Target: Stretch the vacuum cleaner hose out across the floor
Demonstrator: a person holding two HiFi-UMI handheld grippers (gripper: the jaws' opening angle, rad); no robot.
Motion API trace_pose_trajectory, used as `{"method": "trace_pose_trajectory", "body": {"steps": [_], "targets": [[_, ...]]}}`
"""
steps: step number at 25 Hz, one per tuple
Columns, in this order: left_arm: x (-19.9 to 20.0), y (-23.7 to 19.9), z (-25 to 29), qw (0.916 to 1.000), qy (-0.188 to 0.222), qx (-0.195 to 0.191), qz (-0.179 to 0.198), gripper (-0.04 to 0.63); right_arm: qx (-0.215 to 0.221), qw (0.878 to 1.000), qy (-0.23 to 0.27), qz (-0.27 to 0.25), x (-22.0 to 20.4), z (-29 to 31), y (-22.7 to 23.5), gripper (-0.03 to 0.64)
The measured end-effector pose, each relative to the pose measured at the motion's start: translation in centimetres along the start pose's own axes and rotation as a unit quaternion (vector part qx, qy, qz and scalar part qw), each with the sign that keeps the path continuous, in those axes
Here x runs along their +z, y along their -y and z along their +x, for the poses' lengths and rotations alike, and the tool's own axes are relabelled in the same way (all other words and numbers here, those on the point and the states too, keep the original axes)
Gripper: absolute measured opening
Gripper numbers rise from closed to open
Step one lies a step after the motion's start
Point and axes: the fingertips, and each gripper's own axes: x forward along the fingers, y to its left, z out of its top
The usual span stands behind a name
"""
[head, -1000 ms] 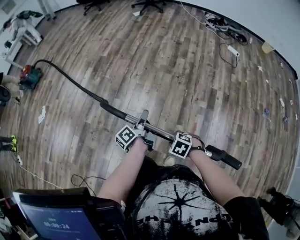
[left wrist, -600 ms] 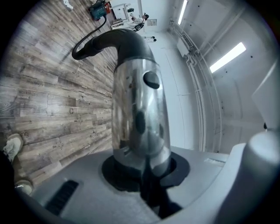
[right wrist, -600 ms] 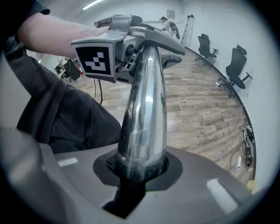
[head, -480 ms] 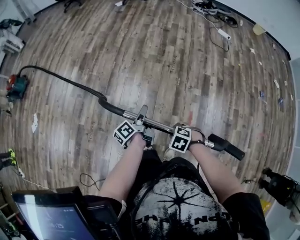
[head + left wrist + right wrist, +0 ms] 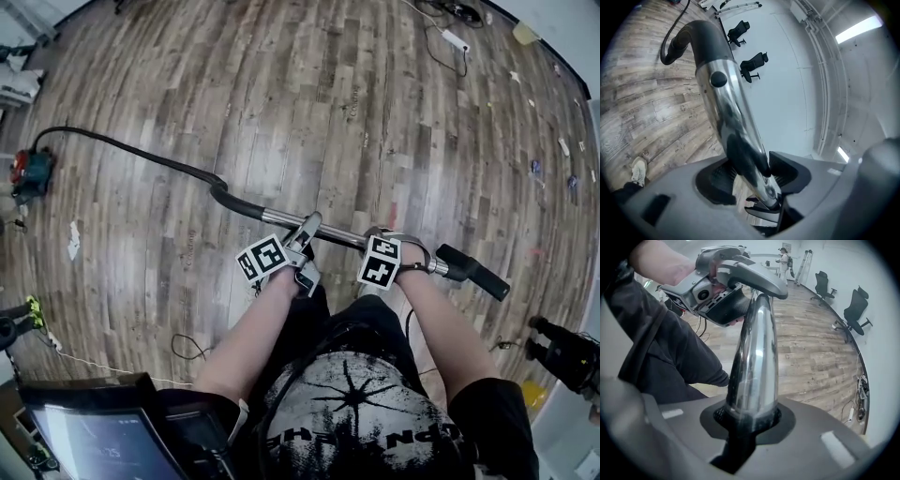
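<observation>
The black vacuum hose [image 5: 131,152] runs across the wood floor from the red and teal vacuum cleaner [image 5: 31,173] to a chrome tube [image 5: 281,218] with a black end piece [image 5: 473,273]. My left gripper [image 5: 305,236] straddles the chrome tube [image 5: 726,108]. Its jaws have just been opening, and they stand apart with the tube loose between them [image 5: 750,173]. My right gripper [image 5: 401,251] is shut on the same chrome tube [image 5: 754,366] further toward the end piece, pointing steeply down [image 5: 750,420]. The left gripper [image 5: 726,282] shows ahead along the tube.
Cables and a power strip [image 5: 452,36] lie at the far right by the wall. A thin white cable [image 5: 94,361] and a tablet screen [image 5: 94,436] are at the lower left. A black device [image 5: 562,356] sits at the right. Office chairs [image 5: 858,310] and a person [image 5: 784,261] stand far off.
Both grippers and the tube have sunk toward the floor and drifted a little right. The left gripper's jaws have opened round the tube. The right gripper keeps its hold.
</observation>
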Motion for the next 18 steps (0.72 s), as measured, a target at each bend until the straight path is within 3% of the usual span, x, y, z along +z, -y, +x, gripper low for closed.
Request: {"method": "trace_pose_trajectory", "body": {"steps": [7,10,14,18], "targets": [[-3.1,-0.8,0.2,0.9999,-0.011,0.007,0.006,0.207,0.002,1.0,0.013,-0.024,-2.5,1.9,1.1,0.084],[-4.9,-1.3,0.3,0.9997,-0.021,0.009,0.009,0.129,0.002,1.0,0.006,-0.014,-4.3,2.7,2.5,0.086],[-7.1,-2.3,1.6,0.9957,-0.052,0.018,0.074,0.004,-0.008,1.0,0.0,-0.015,-7.0,5.3,3.8,0.084],[-8.1,-4.4,3.9,0.9842,-0.089,0.032,0.149,0.0,-0.015,1.0,0.0,-0.009,-8.9,9.3,5.4,0.084]]}}
